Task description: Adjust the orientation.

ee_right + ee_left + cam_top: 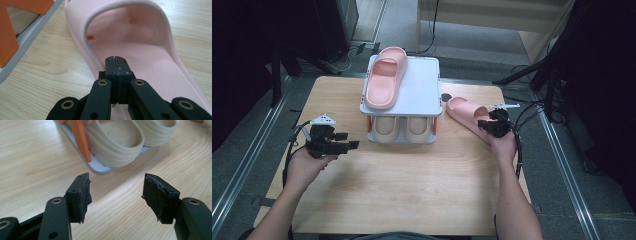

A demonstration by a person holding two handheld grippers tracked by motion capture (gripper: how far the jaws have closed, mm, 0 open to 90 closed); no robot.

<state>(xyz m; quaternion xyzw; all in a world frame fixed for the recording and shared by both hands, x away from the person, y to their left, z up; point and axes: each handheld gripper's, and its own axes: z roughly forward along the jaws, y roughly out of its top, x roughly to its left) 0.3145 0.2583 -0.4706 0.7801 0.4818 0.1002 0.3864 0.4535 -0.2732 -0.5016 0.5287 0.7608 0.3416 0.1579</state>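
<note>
Right tongs [116, 60] over pink slipper [140, 42], textured footbed.

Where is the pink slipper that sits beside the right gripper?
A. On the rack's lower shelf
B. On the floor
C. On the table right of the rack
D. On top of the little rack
C: the pink slipper lies on the wooden table, just right of the rack.

A pale pink slide slipper [466, 116] lies sole-down on the wooden table at centre right of the high view, angled diagonally, toe strap toward upper left, just beside the shoe rack.
</note>
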